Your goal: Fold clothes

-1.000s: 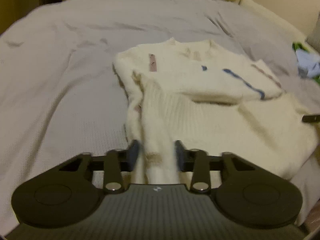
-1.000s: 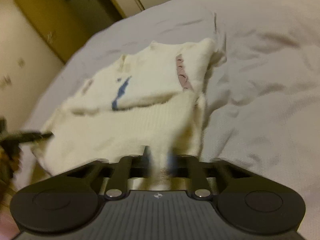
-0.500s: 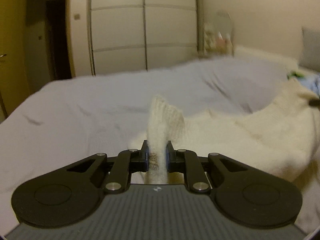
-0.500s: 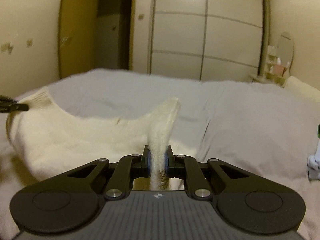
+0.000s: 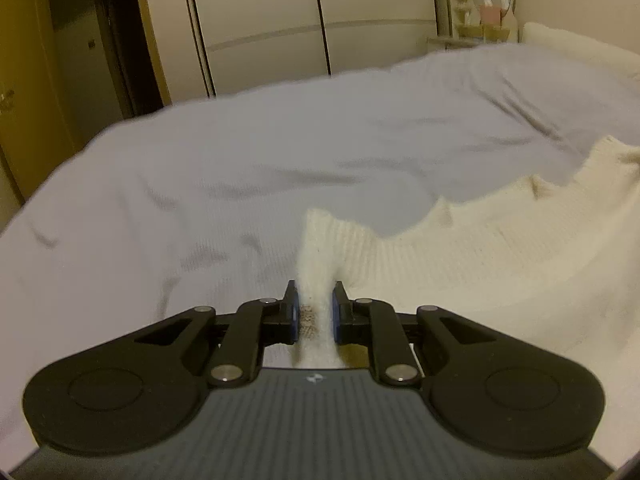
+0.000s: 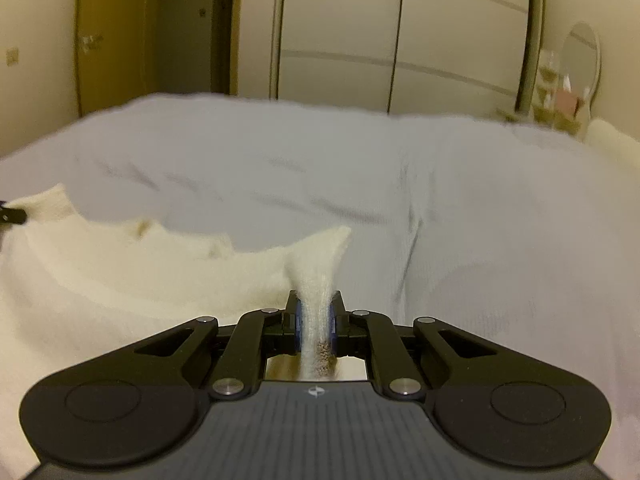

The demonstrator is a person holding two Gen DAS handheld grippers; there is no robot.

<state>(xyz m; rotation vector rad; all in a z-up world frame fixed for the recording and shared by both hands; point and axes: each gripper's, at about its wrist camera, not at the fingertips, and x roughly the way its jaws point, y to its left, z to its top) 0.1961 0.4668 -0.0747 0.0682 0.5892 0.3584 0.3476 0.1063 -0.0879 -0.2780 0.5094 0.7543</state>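
A cream knit sweater (image 5: 500, 248) lies on a bed with a pale lilac cover (image 5: 240, 176). My left gripper (image 5: 314, 312) is shut on the sweater's left hem corner, which stands up between the blue pads. The hem runs off to the right. In the right wrist view my right gripper (image 6: 316, 322) is shut on the other hem corner of the sweater (image 6: 132, 276), whose body spreads to the left. The left gripper's tip (image 6: 12, 216) shows at the far left edge. The sweater's upper part is hidden under the lifted hem.
The bed cover (image 6: 480, 216) stretches ahead, wrinkled. Behind the bed stand white wardrobe doors (image 5: 320, 20) and a dark doorway (image 5: 116, 40). A shelf with small items (image 5: 484, 12) and a round mirror (image 6: 580, 60) are at the back right.
Both grippers closed on the hem corners and lifted them, swinging the views from down at the flat sweater up toward the wardrobe. Since half a second ago they have dropped a little.
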